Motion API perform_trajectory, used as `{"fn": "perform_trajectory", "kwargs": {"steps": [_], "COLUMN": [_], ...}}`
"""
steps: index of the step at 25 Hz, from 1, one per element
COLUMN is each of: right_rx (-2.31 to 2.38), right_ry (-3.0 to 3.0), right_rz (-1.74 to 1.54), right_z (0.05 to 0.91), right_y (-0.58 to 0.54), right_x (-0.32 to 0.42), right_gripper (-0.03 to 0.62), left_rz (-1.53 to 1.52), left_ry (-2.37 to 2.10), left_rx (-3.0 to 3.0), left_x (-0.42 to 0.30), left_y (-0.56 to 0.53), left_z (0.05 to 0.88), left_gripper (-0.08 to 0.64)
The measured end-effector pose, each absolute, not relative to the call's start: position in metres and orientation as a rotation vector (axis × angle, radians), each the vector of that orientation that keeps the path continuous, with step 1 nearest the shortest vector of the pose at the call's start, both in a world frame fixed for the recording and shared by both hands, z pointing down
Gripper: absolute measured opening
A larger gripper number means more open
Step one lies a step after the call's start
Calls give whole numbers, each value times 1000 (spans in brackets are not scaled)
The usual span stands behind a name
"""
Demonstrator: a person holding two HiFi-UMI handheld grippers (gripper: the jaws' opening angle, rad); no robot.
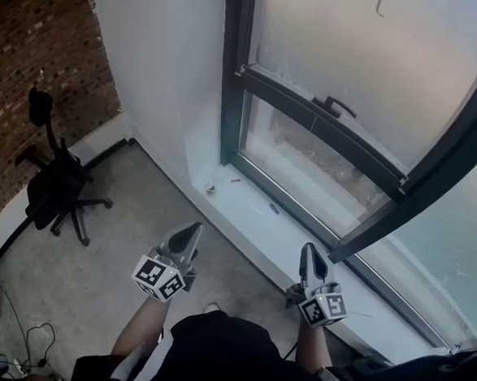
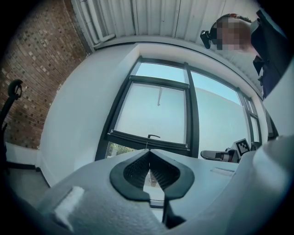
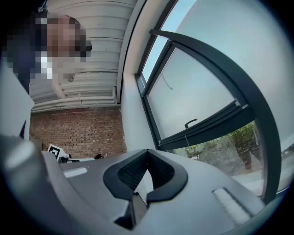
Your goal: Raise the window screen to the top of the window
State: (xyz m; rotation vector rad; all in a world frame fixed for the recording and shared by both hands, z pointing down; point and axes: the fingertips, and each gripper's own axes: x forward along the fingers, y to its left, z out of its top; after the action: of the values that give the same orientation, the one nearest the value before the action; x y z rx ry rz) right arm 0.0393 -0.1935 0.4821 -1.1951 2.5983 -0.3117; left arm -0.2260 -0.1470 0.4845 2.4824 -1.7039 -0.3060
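Note:
The window screen is a pale, frosted panel in a dark frame. Its dark bottom rail carries a small handle and hangs partway up the opening, with greenery visible through the gap below. My left gripper and right gripper are both shut and empty, side by side in front of the sill and short of the window. The rail and handle appear just above my left gripper. From my right gripper, the rail and handle lie up and to the right.
A white window sill runs under the frame with small bits on it. A black office chair stands at left by a brick wall. Cables lie on the floor at lower left.

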Motion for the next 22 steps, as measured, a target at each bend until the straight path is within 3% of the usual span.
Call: {"fn": "perform_trajectory", "kwargs": {"steps": [7, 22], "right_rx": [-1115, -1124], "right_ry": [2642, 2570], "right_rz": [-318, -348], "right_z": [478, 480], "right_y": [-219, -366], "right_x": [-28, -51], "right_gripper": [6, 6], "left_rz": [-346, -283], "left_ry": [-1740, -1833], "left_rx": [2413, 2367], "left_x": [-285, -329], "left_y": [-165, -265], "left_z": [496, 500], "left_gripper": [5, 5]}}
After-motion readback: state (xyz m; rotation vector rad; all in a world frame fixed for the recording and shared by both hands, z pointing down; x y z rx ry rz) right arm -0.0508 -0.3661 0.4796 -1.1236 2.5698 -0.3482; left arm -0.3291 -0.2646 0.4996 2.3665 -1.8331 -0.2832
